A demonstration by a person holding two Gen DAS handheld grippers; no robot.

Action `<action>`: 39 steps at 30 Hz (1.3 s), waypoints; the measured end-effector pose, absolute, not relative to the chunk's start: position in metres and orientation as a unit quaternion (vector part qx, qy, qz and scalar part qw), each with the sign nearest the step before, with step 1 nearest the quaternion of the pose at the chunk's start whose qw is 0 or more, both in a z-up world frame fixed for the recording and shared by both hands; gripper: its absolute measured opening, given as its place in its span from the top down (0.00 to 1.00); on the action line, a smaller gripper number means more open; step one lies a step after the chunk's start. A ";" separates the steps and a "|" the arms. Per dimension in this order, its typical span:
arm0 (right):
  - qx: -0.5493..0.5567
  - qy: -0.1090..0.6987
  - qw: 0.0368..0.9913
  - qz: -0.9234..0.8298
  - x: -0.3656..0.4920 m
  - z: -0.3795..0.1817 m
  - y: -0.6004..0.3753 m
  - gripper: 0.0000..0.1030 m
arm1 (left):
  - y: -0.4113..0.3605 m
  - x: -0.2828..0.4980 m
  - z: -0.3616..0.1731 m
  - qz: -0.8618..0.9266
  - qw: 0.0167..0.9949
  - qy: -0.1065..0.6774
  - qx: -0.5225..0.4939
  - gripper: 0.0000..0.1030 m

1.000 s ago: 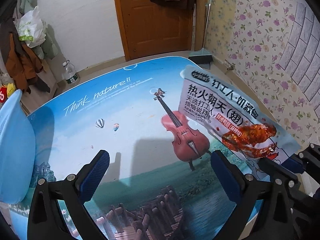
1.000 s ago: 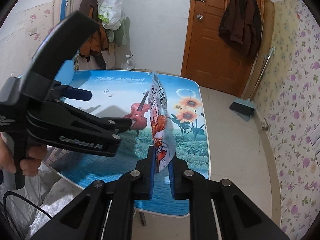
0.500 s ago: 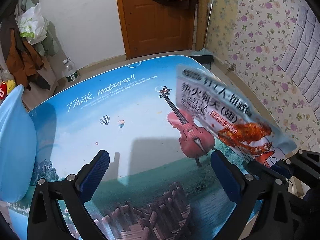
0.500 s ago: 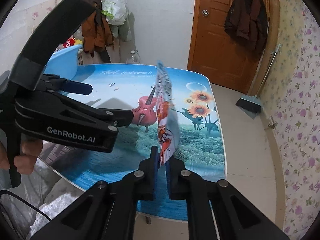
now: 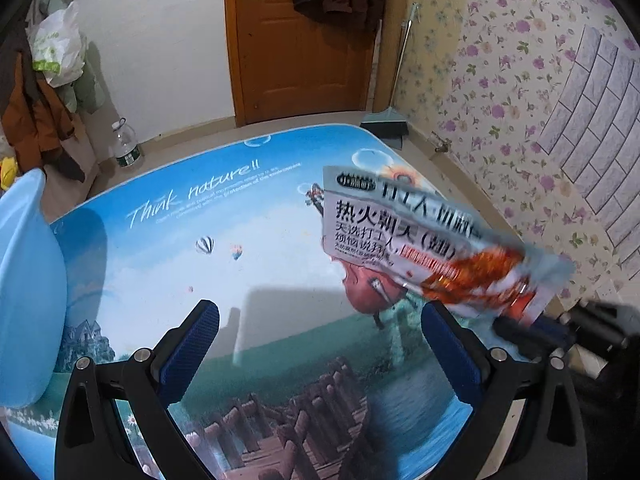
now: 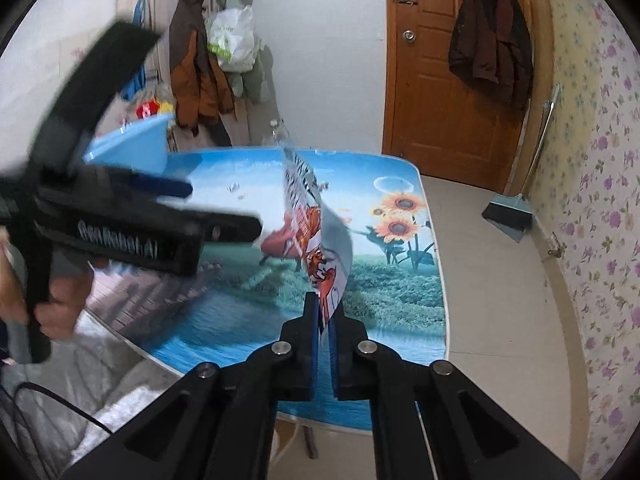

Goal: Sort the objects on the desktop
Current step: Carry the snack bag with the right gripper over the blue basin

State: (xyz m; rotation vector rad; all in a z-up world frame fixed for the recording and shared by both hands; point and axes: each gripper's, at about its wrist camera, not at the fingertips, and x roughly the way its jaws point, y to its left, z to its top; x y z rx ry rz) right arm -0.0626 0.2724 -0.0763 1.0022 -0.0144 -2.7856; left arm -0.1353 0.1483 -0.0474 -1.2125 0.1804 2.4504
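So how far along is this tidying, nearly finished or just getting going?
Hard to say what is done: the printed table shows nothing loose in either view. In hand: the right gripper is shut on the snack packet, lifted above the table. The left gripper hangs open, holding nothing. Left: the packet probably goes into the blue basin, whose inside is hidden.

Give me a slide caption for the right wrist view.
Right claw pinches snack packet above the printed table.
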 end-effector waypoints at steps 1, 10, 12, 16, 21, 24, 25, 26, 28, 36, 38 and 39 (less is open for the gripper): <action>0.336 -0.018 0.094 -0.937 -0.063 -0.074 0.276 0.96 | 0.148 -0.135 -0.049 0.874 0.200 0.059 -0.438 0.01; 0.342 -0.214 0.154 -0.902 -0.070 -0.081 0.309 0.97 | 0.158 -0.118 -0.057 0.875 0.197 0.105 -0.430 0.01; 0.344 -0.233 0.160 -0.896 -0.073 -0.082 0.311 0.97 | 0.162 -0.116 -0.057 0.876 0.188 0.123 -0.427 0.01; 0.342 -0.259 0.168 -0.888 -0.075 -0.080 0.313 0.96 | 0.168 -0.116 -0.058 0.876 0.183 0.138 -0.425 0.01; 0.330 -0.286 0.166 -0.884 -0.075 -0.070 0.320 0.97 | 0.173 -0.116 -0.056 0.884 0.154 0.169 -0.409 0.01; 0.319 -0.310 0.171 -0.879 -0.073 -0.063 0.329 0.96 | 0.174 -0.115 -0.058 0.883 0.155 0.168 -0.410 0.01; 0.316 -0.317 0.177 -0.877 -0.074 -0.060 0.330 0.97 | 0.174 -0.115 -0.058 0.883 0.155 0.167 -0.411 0.01; 0.312 -0.320 0.180 -0.876 -0.073 -0.057 0.331 0.97 | 0.174 -0.115 -0.058 0.883 0.155 0.167 -0.411 0.01; 0.309 -0.317 0.182 -0.878 -0.071 -0.052 0.330 0.97 | 0.172 -0.114 -0.056 0.885 0.157 0.163 -0.408 0.09; 0.306 -0.313 0.181 -0.881 -0.064 -0.045 0.330 0.96 | 0.161 -0.117 -0.050 0.886 0.179 0.129 -0.408 0.76; 0.305 -0.311 0.182 -0.882 -0.061 -0.041 0.330 0.96 | 0.159 -0.115 -0.049 0.887 0.184 0.128 -0.403 0.77; 0.304 -0.310 0.182 -0.882 -0.060 -0.040 0.330 0.96 | 0.158 -0.114 -0.048 0.889 0.183 0.129 -0.399 0.79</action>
